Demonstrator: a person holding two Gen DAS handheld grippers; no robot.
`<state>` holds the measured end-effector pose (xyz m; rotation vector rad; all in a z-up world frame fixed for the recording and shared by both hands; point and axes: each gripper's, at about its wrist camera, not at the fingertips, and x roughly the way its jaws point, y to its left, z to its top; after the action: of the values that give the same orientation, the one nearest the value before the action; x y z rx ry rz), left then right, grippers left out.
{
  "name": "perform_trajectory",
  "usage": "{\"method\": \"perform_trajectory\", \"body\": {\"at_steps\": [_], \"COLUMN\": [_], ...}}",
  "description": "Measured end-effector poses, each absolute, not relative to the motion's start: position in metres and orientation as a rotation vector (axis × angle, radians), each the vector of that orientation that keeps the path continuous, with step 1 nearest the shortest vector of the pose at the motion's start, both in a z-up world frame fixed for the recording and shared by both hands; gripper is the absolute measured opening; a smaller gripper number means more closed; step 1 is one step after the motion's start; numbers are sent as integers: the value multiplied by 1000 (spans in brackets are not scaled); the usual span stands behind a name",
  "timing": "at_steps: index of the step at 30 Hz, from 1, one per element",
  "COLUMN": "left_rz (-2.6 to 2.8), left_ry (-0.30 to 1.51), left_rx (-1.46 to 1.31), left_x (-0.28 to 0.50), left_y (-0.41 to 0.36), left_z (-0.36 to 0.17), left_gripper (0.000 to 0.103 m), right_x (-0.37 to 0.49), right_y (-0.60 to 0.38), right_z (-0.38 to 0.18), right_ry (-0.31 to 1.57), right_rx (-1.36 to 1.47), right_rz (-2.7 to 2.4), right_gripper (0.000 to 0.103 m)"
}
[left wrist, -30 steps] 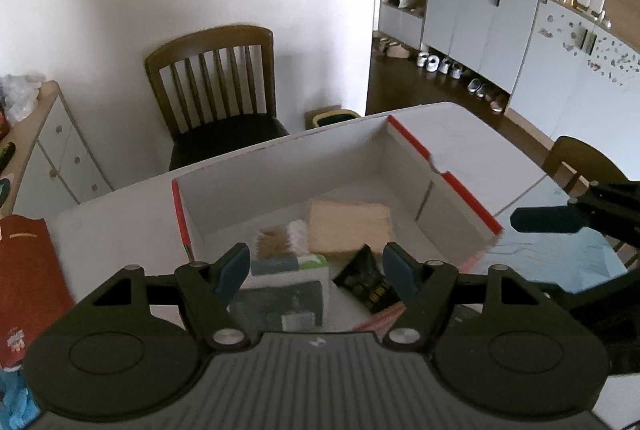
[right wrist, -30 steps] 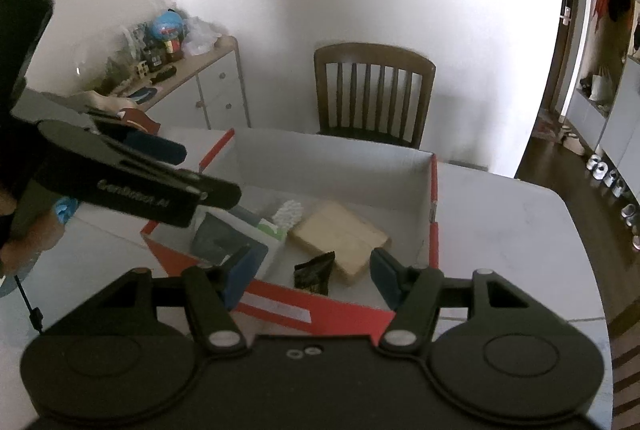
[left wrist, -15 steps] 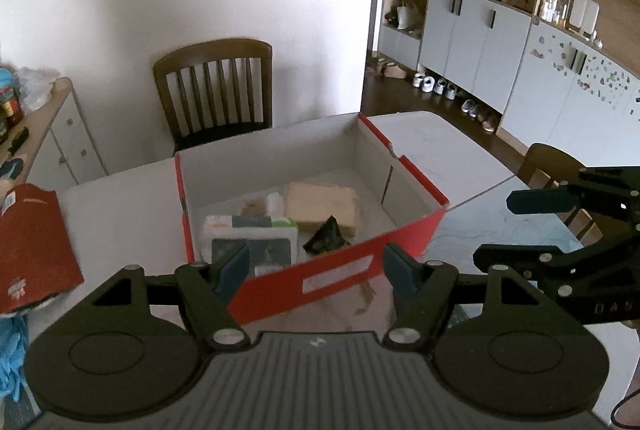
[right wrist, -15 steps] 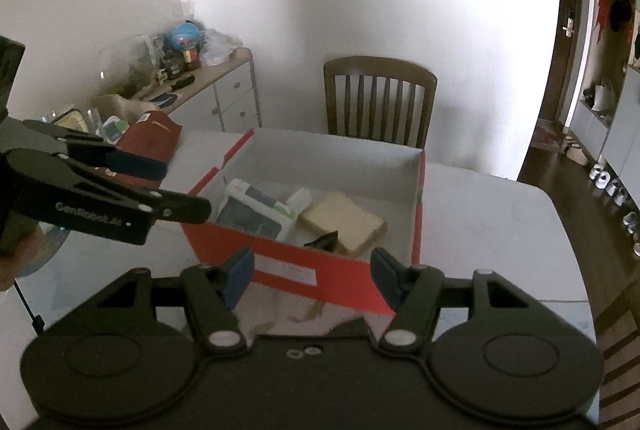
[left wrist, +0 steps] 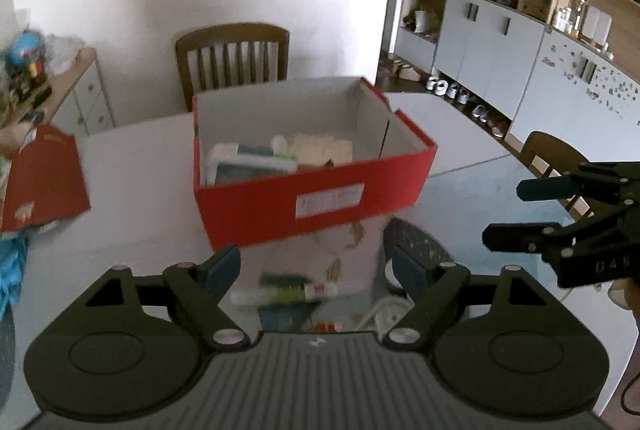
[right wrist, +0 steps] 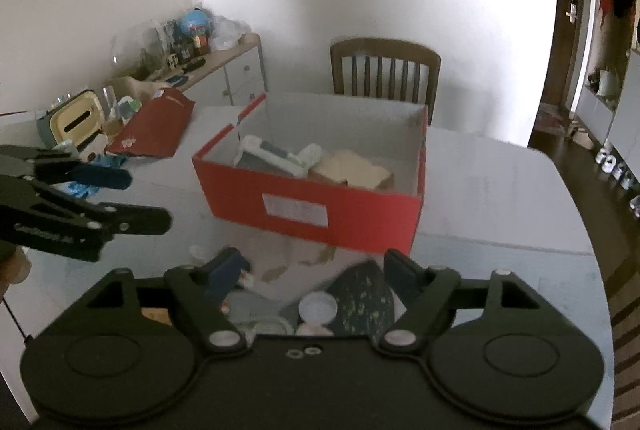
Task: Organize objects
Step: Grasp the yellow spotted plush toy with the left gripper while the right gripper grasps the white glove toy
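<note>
A red cardboard box stands open on the white table, holding a white pack, a tan flat piece and other small items. Nearer, loose things lie on the table: a green and white tube, a dark speckled pouch and a white round cap. My left gripper hovers above the tube, its jaws opening with nothing pressed between them. My right gripper hangs over the pouch and cap, jaws also opening and empty. Each gripper shows in the other's view, left, right.
A wooden chair stands behind the table, another at the right. A red bag and blue cloth lie at the table's left. A cluttered sideboard lines the left wall; white cabinets stand at the right.
Both grippers have drawn back from inside the box toward the near side of the table. Their jaws stand wider. The box's red front and the loose items have come into view.
</note>
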<state>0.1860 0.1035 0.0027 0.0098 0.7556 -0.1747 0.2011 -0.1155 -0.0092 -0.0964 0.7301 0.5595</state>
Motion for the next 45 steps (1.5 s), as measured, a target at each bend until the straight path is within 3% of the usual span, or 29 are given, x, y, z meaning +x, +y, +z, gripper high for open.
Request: {"method": "perform_trajectory", "body": {"at_steps": [8,11,13,32,45], "left_rz": [-132,-119,-110,-51,-80], "left_ry": [797,807,808,861,877], "left_rx": [-51,-72,-78,-67,-4], "left_x": [160,153,150,156,165], "left_y": [114,118,121,138,133], "left_z": [-30,-40,-46,-109,-123], "left_gripper": [86,96,102,102,102], "right_x": [185,181,181,197,211], "right_y": [-121,-119,-117,-102,-94], "right_z": [-35,-45,-53,-111,-133], "right_ry": [748,760,774,903,938], "right_rx": [-141,-160,-173,-226,-274], "right_rz": [556,557,556,538,537], "right_gripper": [93,94,94,93,82]}}
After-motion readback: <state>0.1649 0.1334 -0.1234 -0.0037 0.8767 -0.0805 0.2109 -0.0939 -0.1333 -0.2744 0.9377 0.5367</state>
